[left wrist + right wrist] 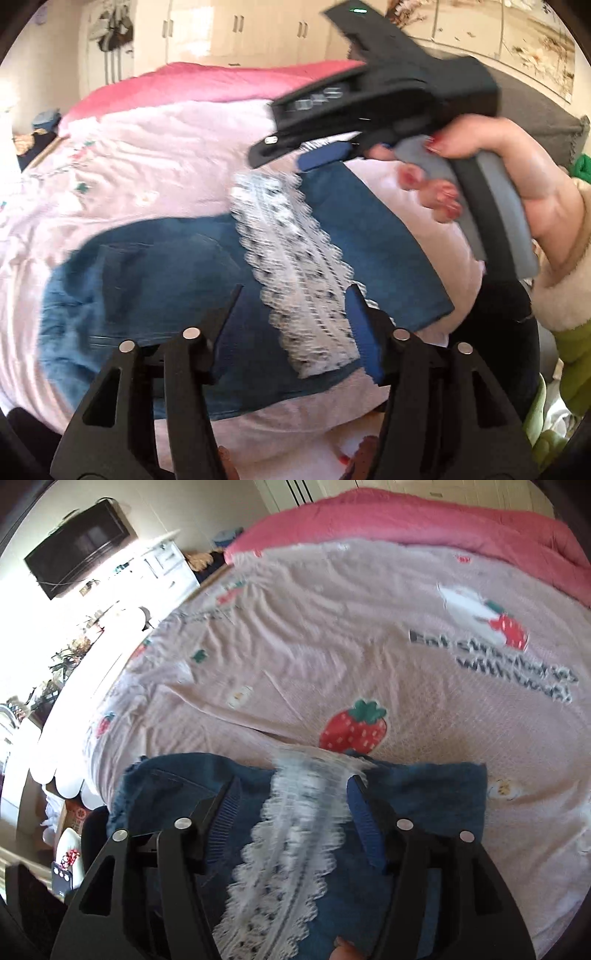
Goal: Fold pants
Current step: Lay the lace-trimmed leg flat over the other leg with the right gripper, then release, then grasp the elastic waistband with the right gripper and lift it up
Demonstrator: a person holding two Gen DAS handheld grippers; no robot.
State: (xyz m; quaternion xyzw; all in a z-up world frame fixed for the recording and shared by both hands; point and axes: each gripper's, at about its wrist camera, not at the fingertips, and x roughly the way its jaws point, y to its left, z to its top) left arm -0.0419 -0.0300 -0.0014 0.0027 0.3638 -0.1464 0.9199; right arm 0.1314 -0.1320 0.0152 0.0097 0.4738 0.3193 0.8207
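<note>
The blue jeans (155, 280) with a white lace strip (295, 266) are lying on the pink strawberry bedsheet (332, 646), whose print is reading "Eat … with" but blurring out. Left gripper (295, 295) and right gripper (291, 790) are both gaping wide, gripping nothing, over the jeans.

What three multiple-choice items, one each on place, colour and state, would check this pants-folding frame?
1. Where do the pants lie?
A. on a wooden floor
B. on the pink strawberry-print bedsheet
C. in a basket

2. What colour is the lace strip that runs down the pants?
A. white
B. red
C. black

3. How does the left gripper stand?
A. shut on the lace
B. shut on the sheet
C. open, with nothing between its fingers

Key: B, the sheet shows all around the denim; A, the lace is white against the blue; C, the jaws stand apart over the cloth, as do those of the right gripper.
</note>
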